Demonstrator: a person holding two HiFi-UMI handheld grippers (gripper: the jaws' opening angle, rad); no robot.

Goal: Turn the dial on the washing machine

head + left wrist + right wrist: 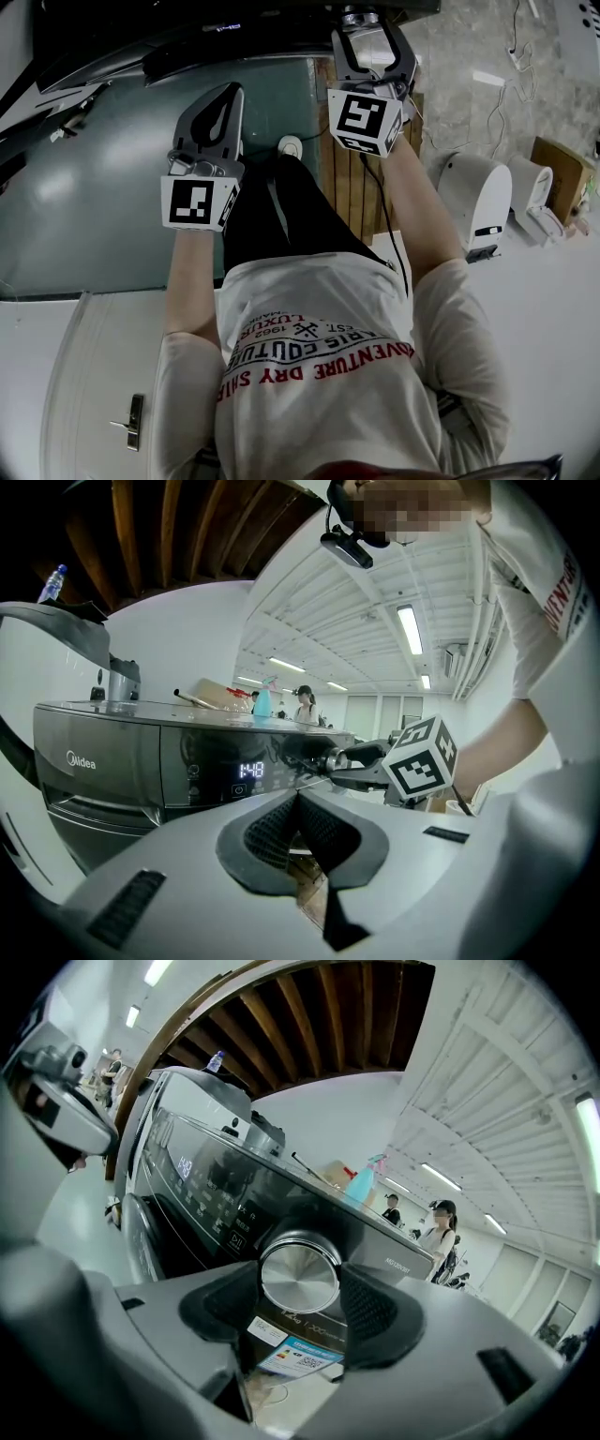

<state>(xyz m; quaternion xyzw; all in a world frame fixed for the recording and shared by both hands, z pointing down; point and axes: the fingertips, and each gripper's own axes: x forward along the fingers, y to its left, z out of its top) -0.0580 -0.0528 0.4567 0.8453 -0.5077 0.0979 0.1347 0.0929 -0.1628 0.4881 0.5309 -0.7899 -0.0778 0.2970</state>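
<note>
The washing machine (202,1180) is dark grey with a lit panel; its round silver dial (300,1276) sits on the front. My right gripper (300,1286) is at the dial, a black pad pressing on each side of it. In the head view this gripper (367,26) reaches up to the dial (360,16) at the top edge. My left gripper (228,94) hangs lower and to the left, away from the machine's panel, its jaws together with nothing between them. From the left gripper view (298,799) I see the lit display (249,771) and the right gripper (354,761) on the dial.
Several white appliances (473,202) and a cardboard box (562,173) stand on the floor at the right. A wooden panel (352,178) runs beside the machine. A blue bottle (361,1183) and other small items stand on the machine's top. People stand in the background.
</note>
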